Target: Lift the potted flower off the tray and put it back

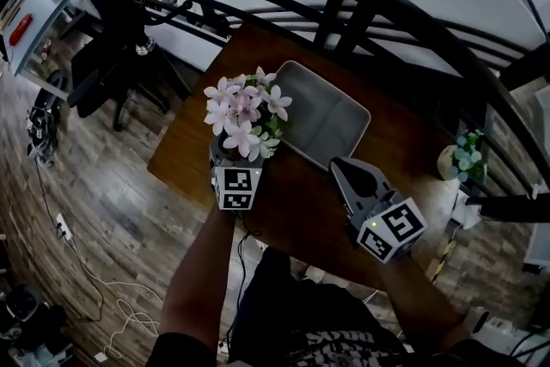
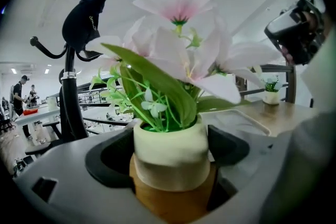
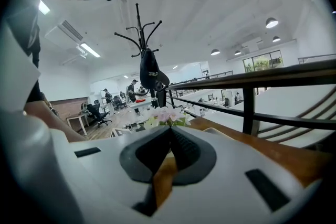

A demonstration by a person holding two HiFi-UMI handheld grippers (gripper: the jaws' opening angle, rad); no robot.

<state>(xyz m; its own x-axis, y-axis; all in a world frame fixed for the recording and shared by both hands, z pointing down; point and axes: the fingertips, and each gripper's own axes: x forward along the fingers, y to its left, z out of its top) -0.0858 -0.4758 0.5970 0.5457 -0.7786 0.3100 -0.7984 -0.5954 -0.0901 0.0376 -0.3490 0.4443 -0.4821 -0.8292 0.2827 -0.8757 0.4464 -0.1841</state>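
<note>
- The only print on show is the black-and-white square pattern on each marker cube (image 1: 236, 187); one cube sits on each gripper.
- The left gripper (image 1: 230, 161) is clamped on the potted flower (image 1: 245, 118); its own view shows the dark curved pads hugging a smooth cream pot with a rolled rim, and brown wood below it.
- The flower has pale pink petals and long glossy green leaves; from above it stands over the wooden table (image 1: 292, 211), just beside the tray's left corner and off the tray. Whether the pot rests on the wood or hangs above it, I cannot tell.
- The tray (image 1: 331, 120) is a grey, shallow rectangle with rounded corners, lying bare on the tabletop.
- The right gripper (image 3: 169, 136) is pressed together with nothing between its ribbed dark pads; it is over the table near the tray's near corner.
- The head view alone shows both forearms; the gripper views alone show the black coat stand (image 3: 149, 68) upright.
- A second small plant (image 1: 464, 157) stands at the table's right edge — well apart from the tray.
</note>
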